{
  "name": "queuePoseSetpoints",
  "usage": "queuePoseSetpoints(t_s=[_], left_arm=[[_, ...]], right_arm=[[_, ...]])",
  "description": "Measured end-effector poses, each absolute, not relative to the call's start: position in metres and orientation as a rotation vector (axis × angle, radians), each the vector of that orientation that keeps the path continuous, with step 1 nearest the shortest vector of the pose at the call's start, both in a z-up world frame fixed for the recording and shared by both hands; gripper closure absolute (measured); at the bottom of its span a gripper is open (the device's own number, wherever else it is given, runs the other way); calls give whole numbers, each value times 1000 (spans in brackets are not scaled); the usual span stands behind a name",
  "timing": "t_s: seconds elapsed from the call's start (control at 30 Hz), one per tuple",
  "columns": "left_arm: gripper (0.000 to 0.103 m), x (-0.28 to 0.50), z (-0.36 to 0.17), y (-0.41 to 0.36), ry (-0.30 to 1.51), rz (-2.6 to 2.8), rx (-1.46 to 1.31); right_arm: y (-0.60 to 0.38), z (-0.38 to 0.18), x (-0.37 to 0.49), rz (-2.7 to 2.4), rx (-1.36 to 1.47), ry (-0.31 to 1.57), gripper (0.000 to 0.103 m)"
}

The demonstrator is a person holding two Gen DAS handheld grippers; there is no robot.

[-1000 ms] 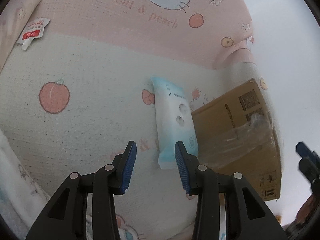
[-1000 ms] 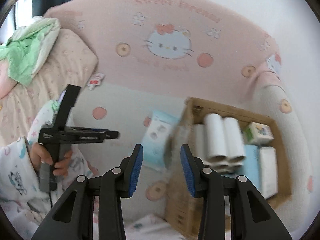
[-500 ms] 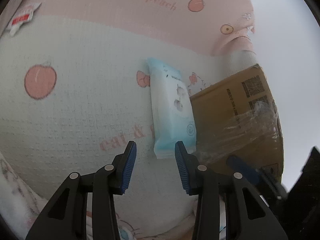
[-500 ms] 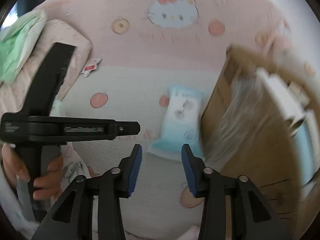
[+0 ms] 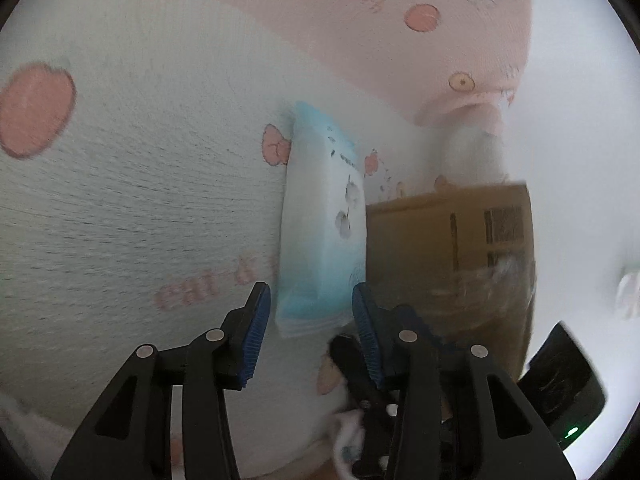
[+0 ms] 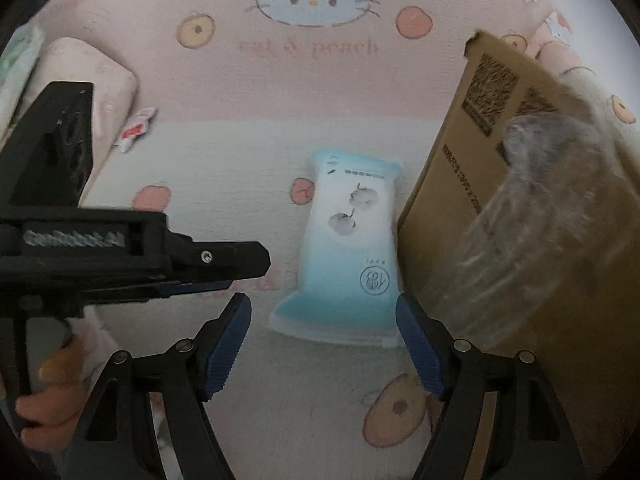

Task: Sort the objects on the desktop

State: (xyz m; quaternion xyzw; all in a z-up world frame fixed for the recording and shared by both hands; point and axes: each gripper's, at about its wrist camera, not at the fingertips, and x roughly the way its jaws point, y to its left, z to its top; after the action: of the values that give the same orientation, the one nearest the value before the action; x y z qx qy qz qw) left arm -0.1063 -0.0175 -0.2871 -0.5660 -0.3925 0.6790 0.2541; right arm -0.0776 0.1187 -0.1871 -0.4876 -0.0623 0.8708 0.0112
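Your right tongs [image 6: 323, 344] point steeply downward, and their jaws have just been opening; they now stand wide apart with nothing pressed between the blue pads [image 6: 224, 346]. Your left tongs [image 5: 308, 332] tilt down more gently, jaws parted and opening a little further, also gripping nothing. From the right wrist view, your left hand [image 6: 48, 392] wraps the handle of the left tongs [image 6: 240, 260], fingers curled around it at the lower left.
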Motion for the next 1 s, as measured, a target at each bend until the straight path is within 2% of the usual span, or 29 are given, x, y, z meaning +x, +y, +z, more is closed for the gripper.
queuePoseSetpoints(t_s=[0.4, 0.9, 0.97, 1.0], left_arm=[[56, -142, -310, -7, -1168, 1834, -1520], [54, -153, -324, 17, -1113, 1778, -1581], [60, -153, -323, 16, -1118, 1781, -1568], [68, -153, -323, 17, -1122, 1774, -1557]], right_arm=[[116, -213, -98, 2609, -1545, -302, 30], [119, -230, -98, 2599, -1561, -305, 28], [121, -229, -97, 2610, -1568, -292, 28], [121, -228, -96, 2615, -1574, -291, 28]])
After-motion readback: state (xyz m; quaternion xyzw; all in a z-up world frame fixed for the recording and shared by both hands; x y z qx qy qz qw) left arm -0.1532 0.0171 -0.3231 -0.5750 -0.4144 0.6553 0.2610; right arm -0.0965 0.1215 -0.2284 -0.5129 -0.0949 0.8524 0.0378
